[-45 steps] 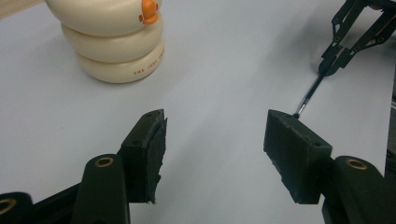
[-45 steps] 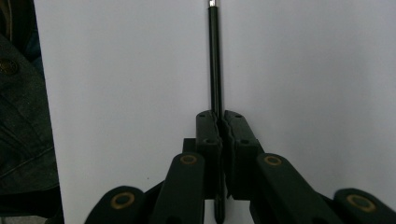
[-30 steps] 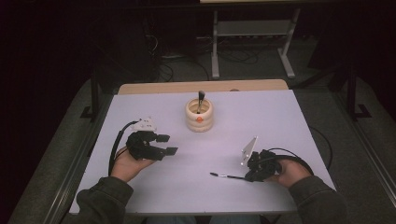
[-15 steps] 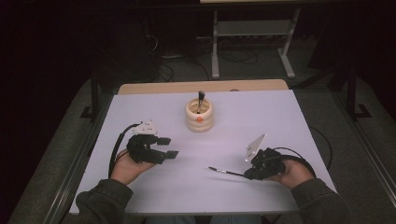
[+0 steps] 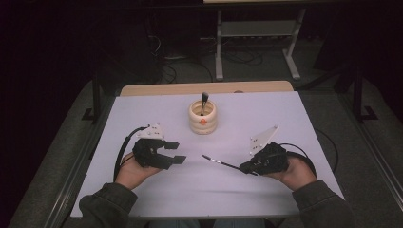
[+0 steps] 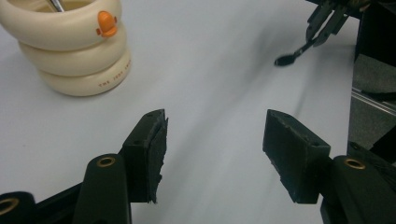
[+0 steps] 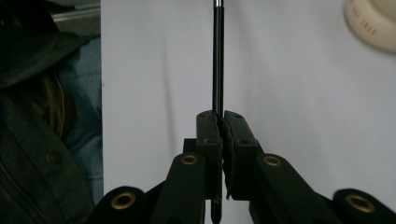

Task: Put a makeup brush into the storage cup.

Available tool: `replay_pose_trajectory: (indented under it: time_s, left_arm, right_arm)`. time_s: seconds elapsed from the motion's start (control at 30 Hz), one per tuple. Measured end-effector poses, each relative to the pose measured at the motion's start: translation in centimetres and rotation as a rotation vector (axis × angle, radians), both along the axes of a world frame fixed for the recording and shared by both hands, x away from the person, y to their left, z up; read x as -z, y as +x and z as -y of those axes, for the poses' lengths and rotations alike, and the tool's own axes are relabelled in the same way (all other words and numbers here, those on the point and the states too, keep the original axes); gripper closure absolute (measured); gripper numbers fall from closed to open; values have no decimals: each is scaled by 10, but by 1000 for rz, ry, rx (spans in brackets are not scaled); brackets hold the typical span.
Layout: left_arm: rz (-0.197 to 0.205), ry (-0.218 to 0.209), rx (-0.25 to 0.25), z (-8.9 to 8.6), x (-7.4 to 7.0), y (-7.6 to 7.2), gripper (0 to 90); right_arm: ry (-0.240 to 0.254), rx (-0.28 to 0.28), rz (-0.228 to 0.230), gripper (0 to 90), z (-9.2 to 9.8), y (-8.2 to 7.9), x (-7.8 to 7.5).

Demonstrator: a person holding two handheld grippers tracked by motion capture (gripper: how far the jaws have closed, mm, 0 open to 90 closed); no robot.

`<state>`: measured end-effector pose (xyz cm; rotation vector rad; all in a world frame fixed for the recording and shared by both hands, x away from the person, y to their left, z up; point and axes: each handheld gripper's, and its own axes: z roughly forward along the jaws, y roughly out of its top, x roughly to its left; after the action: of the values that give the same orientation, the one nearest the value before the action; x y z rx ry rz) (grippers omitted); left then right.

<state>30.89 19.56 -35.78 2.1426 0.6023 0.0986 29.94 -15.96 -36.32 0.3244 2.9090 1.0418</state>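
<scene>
The right gripper (image 5: 248, 167) has lifted its thin brush (image 5: 222, 163) off the table (image 5: 294, 118), jaws clamped on the handle. The left gripper (image 5: 175, 153) waits half-open, empty. Next, I'd guess: carry it to the cream holder (image 5: 203, 118).

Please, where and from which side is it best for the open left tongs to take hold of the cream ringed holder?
Probably around the body of the cream ringed holder, from its left side, level with the table. It stands upright, and its stacked rings leave grooves where pads may seat. A brush stands in the mouth, so coming from above seems awkward. The left tongs stand open.
</scene>
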Motion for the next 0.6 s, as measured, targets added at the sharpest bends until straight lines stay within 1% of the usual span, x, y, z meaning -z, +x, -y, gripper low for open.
replay_pose_trajectory:
  time_s: [0.1,0.13,0.17,0.2,0.23,0.27,0.3,0.33,0.4,0.47,0.5,0.53,0.6]
  left_arm:
    - [0,-7,17,4,0,-2,412]
    - [3,-4,26,6,0,-3,415]
    - [2,-2,35,8,0,-3,420]
    - [2,-3,45,11,-1,-4,428]
    - [-1,-9,49,13,-1,-5,436]
    - [1,-7,60,14,-1,-5,440]
    - [-1,-17,68,17,-2,-7,449]
    - [0,-15,77,18,-2,-7,462]
    - [-5,-25,94,23,-3,-9,480]
    - [-7,-30,109,26,-3,-9,503]
    - [-10,-39,115,29,-3,-10,512]
    - [-12,-43,125,30,-3,-11,528]
    - [-14,-41,143,34,-3,-11,545]
  right_arm:
    - [31,0,16,851,-4,-2,-10]
    - [41,-7,24,851,-5,-2,-12]
    - [46,-2,27,851,-7,-3,-15]
    - [60,-4,34,851,-9,-3,-18]
    - [79,-1,32,851,-11,-3,-21]
    - [89,-5,42,851,-13,-3,-23]
    - [98,1,36,851,-15,-4,-25]
    - [121,5,28,851,-18,-5,-27]
    - [142,-8,30,851,-22,-4,-29]
    - [148,-10,30,851,-27,-5,-29]
    - [151,-13,27,851,-30,-5,-29]
    - [150,-19,35,851,-34,-4,-29]
    - [153,-25,37,851,-37,-4,-28]
